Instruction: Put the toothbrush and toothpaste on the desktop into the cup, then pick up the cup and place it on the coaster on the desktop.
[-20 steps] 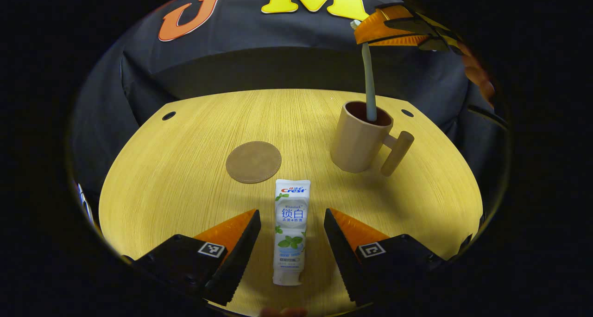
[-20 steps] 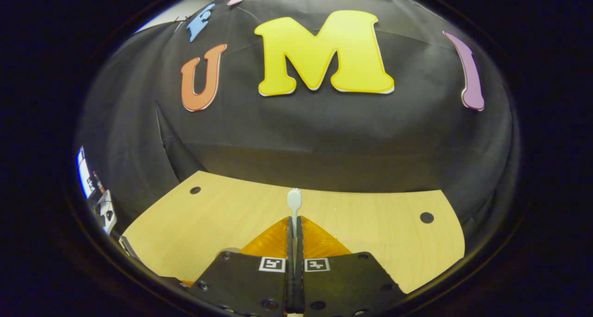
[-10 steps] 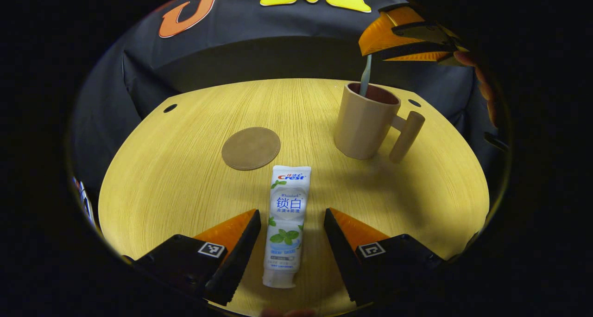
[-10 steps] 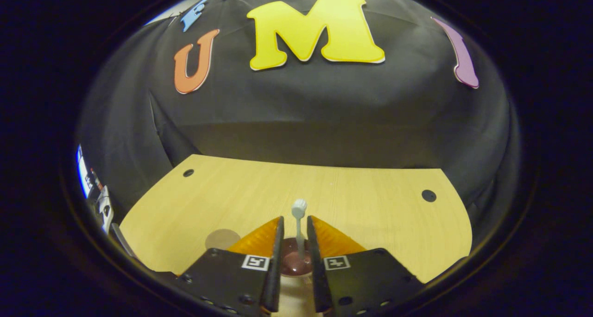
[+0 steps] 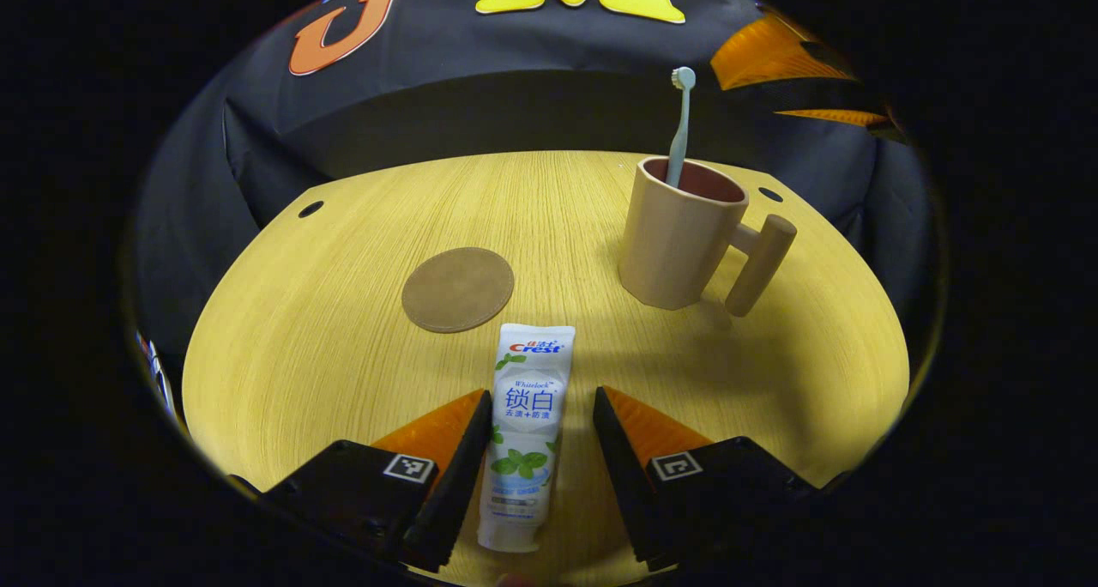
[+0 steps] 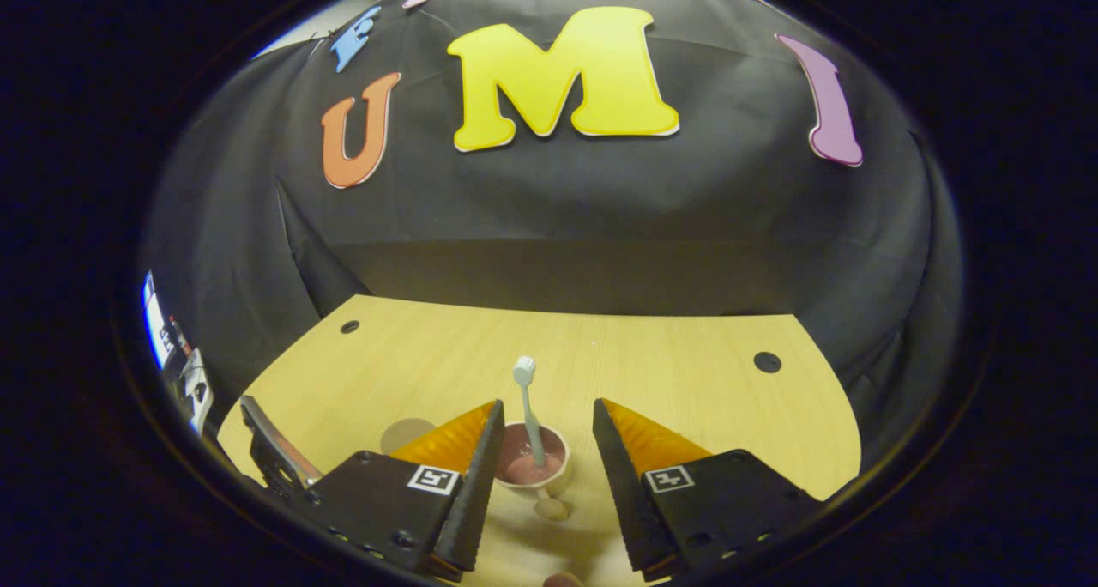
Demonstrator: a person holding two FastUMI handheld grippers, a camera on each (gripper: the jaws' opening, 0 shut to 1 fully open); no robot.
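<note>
Desktop layout, left gripper view

The toothpaste [image 5: 527, 432] lies at lower centre on the desktop [image 5: 326, 347], the coaster [image 5: 457, 288] just behind it to the left; the cup [image 5: 682, 233] stands at right (toothbrush [image 5: 679, 124] inside, leaning on its rim).

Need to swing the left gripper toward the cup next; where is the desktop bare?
Bare wood lies left of the coaster out to the desktop edge, and between coaster and cup. Near right of the toothpaste is bare too. Crowded: around the cup, with toothbrush upright and right gripper above.
</note>
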